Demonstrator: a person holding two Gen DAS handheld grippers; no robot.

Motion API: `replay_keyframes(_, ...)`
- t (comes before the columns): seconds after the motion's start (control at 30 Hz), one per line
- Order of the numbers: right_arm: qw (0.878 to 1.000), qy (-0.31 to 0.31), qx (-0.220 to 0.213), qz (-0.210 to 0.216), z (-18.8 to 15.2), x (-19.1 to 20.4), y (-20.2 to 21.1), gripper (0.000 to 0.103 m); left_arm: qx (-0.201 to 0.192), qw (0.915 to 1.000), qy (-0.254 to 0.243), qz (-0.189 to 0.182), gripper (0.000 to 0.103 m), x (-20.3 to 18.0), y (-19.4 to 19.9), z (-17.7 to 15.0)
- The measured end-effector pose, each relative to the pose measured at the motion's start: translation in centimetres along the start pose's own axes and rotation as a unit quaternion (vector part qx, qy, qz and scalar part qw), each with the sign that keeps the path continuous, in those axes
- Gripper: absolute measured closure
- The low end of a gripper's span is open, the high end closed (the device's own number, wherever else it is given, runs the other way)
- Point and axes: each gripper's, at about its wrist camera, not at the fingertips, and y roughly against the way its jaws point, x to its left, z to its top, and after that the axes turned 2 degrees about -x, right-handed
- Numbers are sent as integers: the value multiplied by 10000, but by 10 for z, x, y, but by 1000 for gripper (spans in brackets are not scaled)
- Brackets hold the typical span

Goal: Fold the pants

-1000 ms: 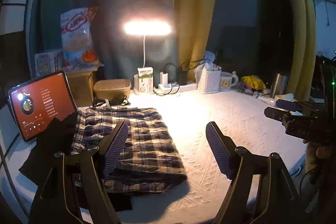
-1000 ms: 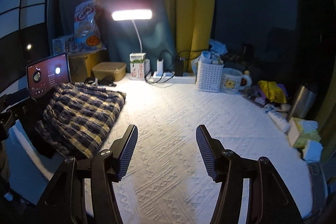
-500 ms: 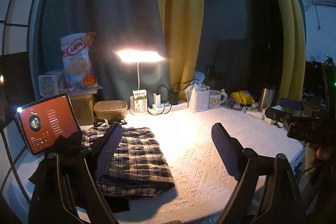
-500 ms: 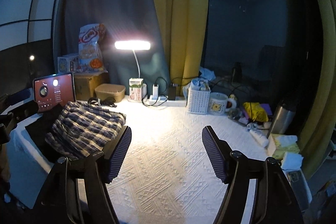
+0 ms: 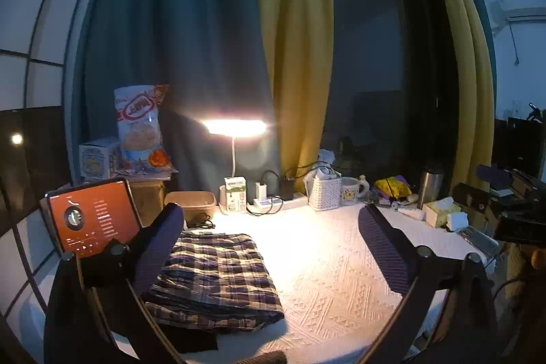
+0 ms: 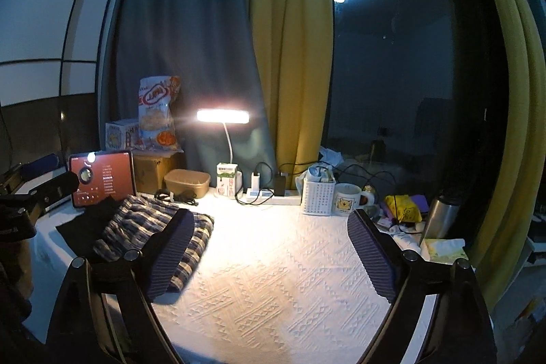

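Both tongs are spread wide and hold nothing: the left tongs (image 5: 269, 248) hang above the near edge of the worktop (image 5: 341, 278) with one pad (image 5: 157, 251) over the left part of the plaid pants (image 5: 215, 275) and the other over bare white cover, apart from the cloth as far as the view tells; the right tongs (image 6: 269, 255) hang over the middle of the worktop (image 6: 273, 278), their left pad crossing the near corner of the pants (image 6: 136, 224) in the picture (whether above or touching it cannot be told). The pants lie at the left end of the worktop as a compact stacked rectangle, edges roughly squared, with a dark garment (image 5: 191, 338) under or beside them and a lit tablet (image 5: 90, 219) propped just behind. Further back stand a desk lamp (image 5: 235, 128), a carton, a power strip, a white basket (image 5: 324, 193) and a mug (image 5: 351, 191), all well apart from the cloth. Judging by the tidy bundle and the empty tongs held off it, folding looks finished or nearly so, at the release-and-retreat step. Any next move would call only for a light press to flatten the top layer, or for lifting both tongs clear without snagging the fold.
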Motion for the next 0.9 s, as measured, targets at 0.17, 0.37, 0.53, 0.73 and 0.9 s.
replay_keyframes(0.17, 9999, -23, -86, -52, 2, 3, 13, 9, -99, 9998, -93, 167, 1, 1, 8, 2)
replay_keyframes(0.37, 9999, 44, -144, -48, 3, 9, 23, 7, -257, 9993, -156, 230, 1, -3, 17, 0)
replay_keyframes(0.53, 9999, 17, -140, -70, 2, 7, 22, 7, -238, 9994, -112, 245, 1, -2, 15, 0)
replay_keyframes(0.73, 9998, -9, -165, -103, 2, 5, 23, 7, -160, 9997, -109, 120, 1, -3, 14, -1)
replay_keyframes(0.9, 9998, -10, -162, -138, 1, 6, 24, 7, -161, 9997, -142, 78, 1, -6, 14, -2)
